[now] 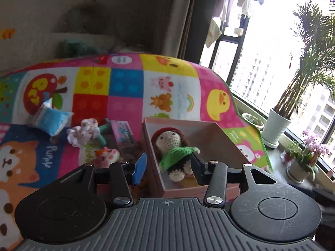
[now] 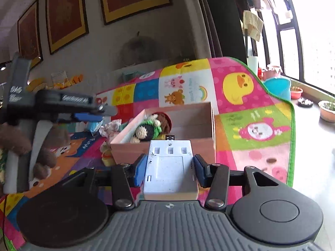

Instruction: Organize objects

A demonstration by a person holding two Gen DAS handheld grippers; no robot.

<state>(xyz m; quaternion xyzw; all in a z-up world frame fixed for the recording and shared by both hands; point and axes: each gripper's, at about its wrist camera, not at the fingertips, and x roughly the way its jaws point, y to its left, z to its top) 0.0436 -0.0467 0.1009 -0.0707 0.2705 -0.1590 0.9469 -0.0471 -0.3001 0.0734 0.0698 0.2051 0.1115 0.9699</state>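
A pink cardboard box [image 1: 226,138] stands open on a colourful play mat, and it also shows in the right wrist view [image 2: 194,123]. A crochet doll [image 1: 171,148] with a red hat and green cape lies inside it; it shows in the right wrist view too [image 2: 150,128]. My left gripper [image 1: 169,168] is open, its fingers either side of the doll's legs above the box's near end. My right gripper [image 2: 170,170] is shut on a white flat plastic device [image 2: 170,171] with a black plug at its tip, held just before the box's near wall.
Left of the box lie a blue tissue pack [image 1: 52,119], a white cloth flower [image 1: 83,132], a pink small box [image 1: 123,133] and a pink toy [image 1: 106,155]. A brown plush toy [image 2: 41,146] lies at left. Potted plants [image 1: 276,125] stand on the windowsill at right.
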